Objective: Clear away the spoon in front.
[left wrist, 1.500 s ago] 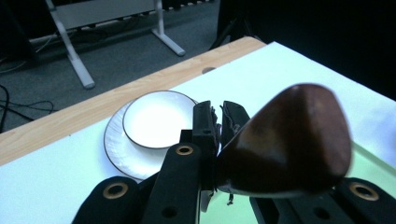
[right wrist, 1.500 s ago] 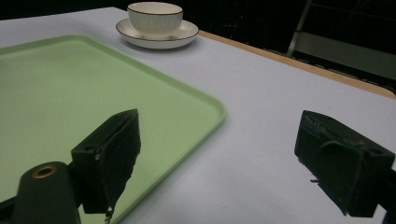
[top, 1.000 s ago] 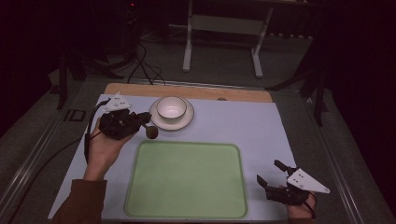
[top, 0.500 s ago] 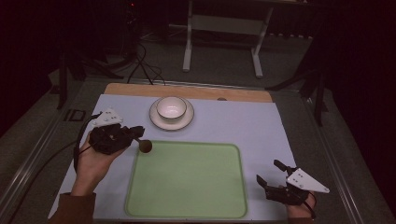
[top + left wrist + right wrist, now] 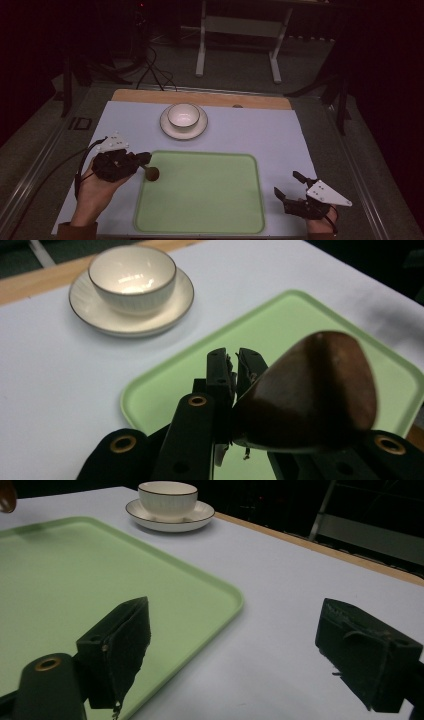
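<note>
High view: a table [image 5: 300,135] covered with a pale lavender-white sheet, its wooden far edge exposed, carries a flat, rectangular light-green plastic tray [image 5: 210,200] with rounded corners near the person's side. Beyond the tray, well apart from it, a cream ceramic bowl with a thin dark rim [image 5: 183,115] stands upright in the middle of a matching round cream saucer [image 5: 170,128].

The left tool [image 5: 146,161] is held by the person's left hand [image 5: 92,187] at the tray's left edge. Its jaws are clenched on a small, rounded dark-brown object with a glossy surface [image 5: 152,173], which sits at the tray's near-left rim; whether it touches the tray cannot be told. What the object is cannot be told either. A black cable [image 5: 80,165] loops from this tool toward the table's left edge.

The right tool [image 5: 289,186] lies off the tray's right side, over the bare sheet, with its jaws spread wide and nothing between them.

Left gripper view: the brown object [image 5: 310,390] is pinched between the black jaws, above the tray's corner [image 5: 150,395], with the bowl [image 5: 132,277] and saucer [image 5: 100,315] beyond.

Right gripper view: the two jaws stand far apart, one over the tray's edge [image 5: 220,605], the other over the sheet; the bowl [image 5: 167,497] on its saucer [image 5: 200,517] lies farther off.
</note>
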`<state>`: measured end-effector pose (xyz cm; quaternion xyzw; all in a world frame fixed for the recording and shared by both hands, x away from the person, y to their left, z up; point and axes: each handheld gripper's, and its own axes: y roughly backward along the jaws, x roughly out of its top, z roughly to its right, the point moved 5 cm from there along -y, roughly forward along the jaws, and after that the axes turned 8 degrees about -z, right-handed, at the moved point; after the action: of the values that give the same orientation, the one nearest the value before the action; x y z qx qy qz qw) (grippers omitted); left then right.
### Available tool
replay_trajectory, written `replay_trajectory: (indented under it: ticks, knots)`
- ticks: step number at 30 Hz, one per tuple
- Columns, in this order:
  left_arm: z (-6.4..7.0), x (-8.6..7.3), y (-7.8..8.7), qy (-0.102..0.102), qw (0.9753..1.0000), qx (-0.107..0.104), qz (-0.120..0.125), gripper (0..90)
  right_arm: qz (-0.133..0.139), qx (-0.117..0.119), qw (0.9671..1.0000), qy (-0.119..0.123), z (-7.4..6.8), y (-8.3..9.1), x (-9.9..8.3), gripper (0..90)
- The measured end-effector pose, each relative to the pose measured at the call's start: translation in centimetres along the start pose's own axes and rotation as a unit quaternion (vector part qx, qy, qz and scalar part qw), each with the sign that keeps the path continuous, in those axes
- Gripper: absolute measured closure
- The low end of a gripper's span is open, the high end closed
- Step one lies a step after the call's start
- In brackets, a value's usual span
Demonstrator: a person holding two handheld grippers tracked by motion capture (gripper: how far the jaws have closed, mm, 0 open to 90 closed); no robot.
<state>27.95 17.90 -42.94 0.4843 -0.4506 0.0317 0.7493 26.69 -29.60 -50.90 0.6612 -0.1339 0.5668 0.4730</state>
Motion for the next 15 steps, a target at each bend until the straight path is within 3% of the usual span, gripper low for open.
replay_trajectory:
  ticks: [15]
  knots:
    - [2.0,-3.3,0.3,0.006,0.9989,-0.02,-0.042,84.8,0.001,0.0,1.0,0.003,-0.1,-0.1,0.1,14.1]
